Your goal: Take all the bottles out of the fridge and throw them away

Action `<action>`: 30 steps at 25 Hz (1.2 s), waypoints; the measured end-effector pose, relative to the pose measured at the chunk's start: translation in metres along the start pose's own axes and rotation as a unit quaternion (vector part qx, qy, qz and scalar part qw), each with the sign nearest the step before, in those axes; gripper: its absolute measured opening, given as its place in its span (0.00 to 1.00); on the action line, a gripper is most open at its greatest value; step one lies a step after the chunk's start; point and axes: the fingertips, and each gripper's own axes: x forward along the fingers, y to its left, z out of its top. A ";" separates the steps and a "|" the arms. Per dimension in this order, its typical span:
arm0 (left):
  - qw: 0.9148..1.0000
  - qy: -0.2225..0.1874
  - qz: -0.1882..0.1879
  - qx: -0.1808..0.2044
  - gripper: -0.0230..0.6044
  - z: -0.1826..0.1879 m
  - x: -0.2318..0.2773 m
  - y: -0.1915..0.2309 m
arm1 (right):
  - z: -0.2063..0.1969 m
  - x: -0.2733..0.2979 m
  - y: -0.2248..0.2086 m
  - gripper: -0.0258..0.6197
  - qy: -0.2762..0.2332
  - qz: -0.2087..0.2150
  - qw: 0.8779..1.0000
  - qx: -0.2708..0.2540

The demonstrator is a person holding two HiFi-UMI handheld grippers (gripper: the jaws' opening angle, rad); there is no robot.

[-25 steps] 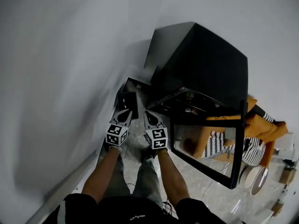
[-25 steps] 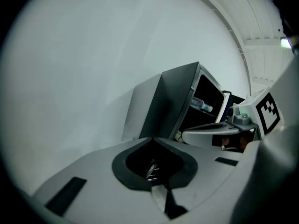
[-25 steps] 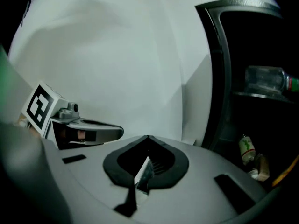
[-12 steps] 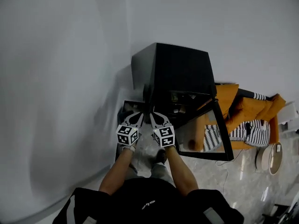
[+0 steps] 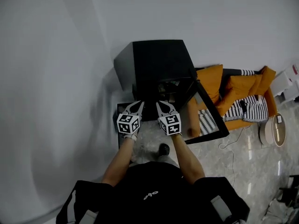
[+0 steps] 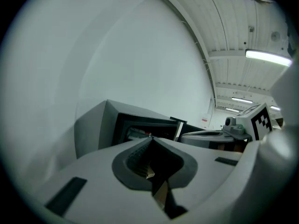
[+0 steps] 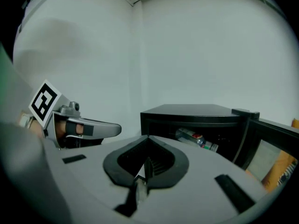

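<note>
A small black fridge stands on the floor against the white wall, its glass door swung open to the right. In the right gripper view a clear bottle with a red label lies on a shelf inside the fridge. The left gripper view shows the fridge with something pale on its shelf. My left gripper and right gripper are held side by side in front of the fridge opening, apart from it. Both are shut, with nothing between the jaws.
A dark bin sits on the floor left of the fridge, partly under my left gripper. An orange sofa with a striped cushion stands to the right. A round white object and a cable lie on the shiny floor.
Both grippers have risen together, still shut and empty. The head view has pulled up and back, so the fridge looks smaller and sits nearer the picture's middle.
</note>
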 end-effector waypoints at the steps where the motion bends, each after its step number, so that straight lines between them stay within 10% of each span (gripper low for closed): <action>1: 1.000 0.000 -0.004 0.003 0.05 0.002 0.003 -0.004 | 0.000 -0.003 -0.006 0.04 -0.001 -0.007 1.000 0.002; 30: 0.996 0.035 -0.023 0.074 0.05 0.012 0.105 -0.031 | -0.062 0.057 -0.209 0.15 0.056 -0.173 0.982 0.045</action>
